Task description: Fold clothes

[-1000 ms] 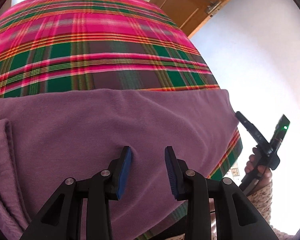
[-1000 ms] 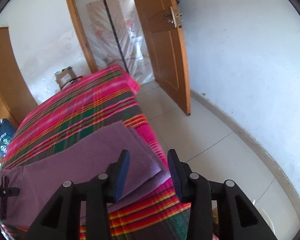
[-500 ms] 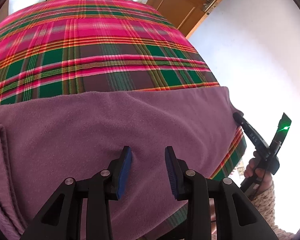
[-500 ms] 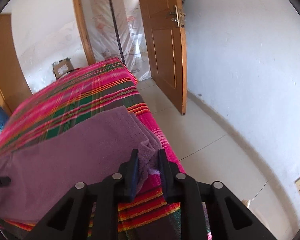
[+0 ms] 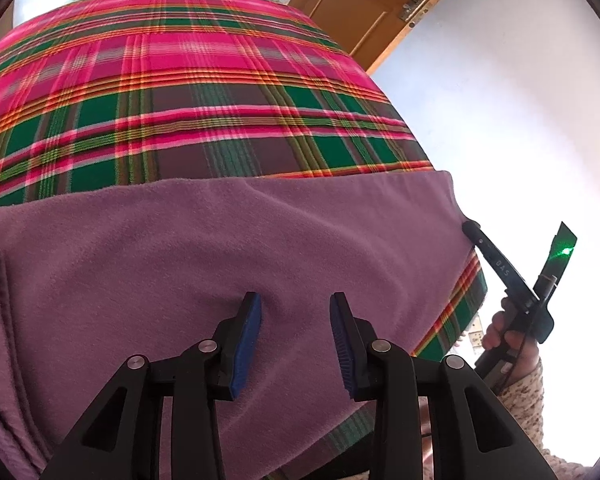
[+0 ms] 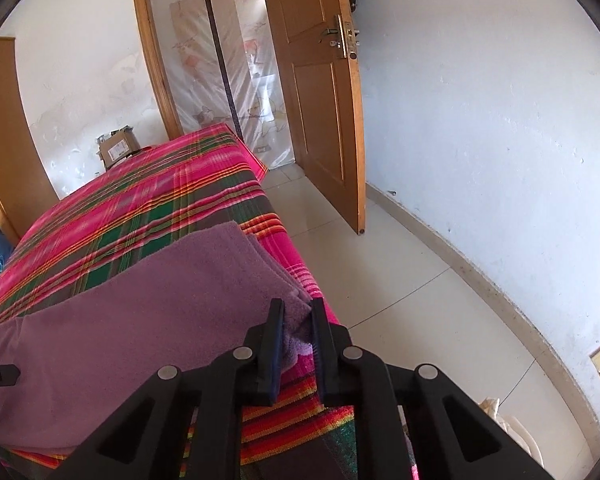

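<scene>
Closed since a second ago: right gripper, squeezing tighter on purple cloth corner. Left gripper spread apart over cloth, pinching nothing.

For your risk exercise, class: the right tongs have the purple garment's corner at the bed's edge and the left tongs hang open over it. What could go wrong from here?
1. The right tongs, closing, pinch only the corner of the garment; it may slip out when lifted.
2. That corner shows several layers, so one may be missed.
3. The left tongs grip nothing, so a lift could drag the garment over the bed edge.
</scene>
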Demonstrator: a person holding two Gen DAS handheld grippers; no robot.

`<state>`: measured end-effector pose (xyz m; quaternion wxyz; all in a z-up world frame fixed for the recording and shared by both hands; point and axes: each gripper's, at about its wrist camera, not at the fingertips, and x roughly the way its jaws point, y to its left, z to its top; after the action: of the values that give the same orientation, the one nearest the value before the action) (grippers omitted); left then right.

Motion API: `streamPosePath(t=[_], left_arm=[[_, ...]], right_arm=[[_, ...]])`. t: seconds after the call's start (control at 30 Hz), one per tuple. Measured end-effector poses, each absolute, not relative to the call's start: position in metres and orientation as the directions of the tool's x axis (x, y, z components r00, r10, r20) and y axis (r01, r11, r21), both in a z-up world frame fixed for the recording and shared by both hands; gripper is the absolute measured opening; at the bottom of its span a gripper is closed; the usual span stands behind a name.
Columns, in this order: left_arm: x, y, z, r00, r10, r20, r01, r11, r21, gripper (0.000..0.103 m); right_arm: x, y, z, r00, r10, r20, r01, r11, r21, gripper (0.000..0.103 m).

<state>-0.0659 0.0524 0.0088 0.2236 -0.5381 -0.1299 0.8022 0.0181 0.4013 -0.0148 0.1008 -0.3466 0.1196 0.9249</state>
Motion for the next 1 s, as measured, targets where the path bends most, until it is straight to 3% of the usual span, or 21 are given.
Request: streamPosePath(t=[0.63, 1.0], left_arm=[[-0.062, 0.054, 0.010, -0.284, 0.557, -0.780, -0.232, -0.829, -0.508, 0.036], [-0.058, 0.034, 0.011, -0.288, 0.600, -0.747, -0.208, -0.800, -0.563, 0.036]], right_arm=[[0.031, 0.352, 0.053, -0.848, -0.007, -0.530, -0.087, -0.984, 0.152, 0.013], [0.028, 0.289, 0.078, -0.857, -0.111, -0.503, 0.059, -0.991, 0.118, 0.013]])
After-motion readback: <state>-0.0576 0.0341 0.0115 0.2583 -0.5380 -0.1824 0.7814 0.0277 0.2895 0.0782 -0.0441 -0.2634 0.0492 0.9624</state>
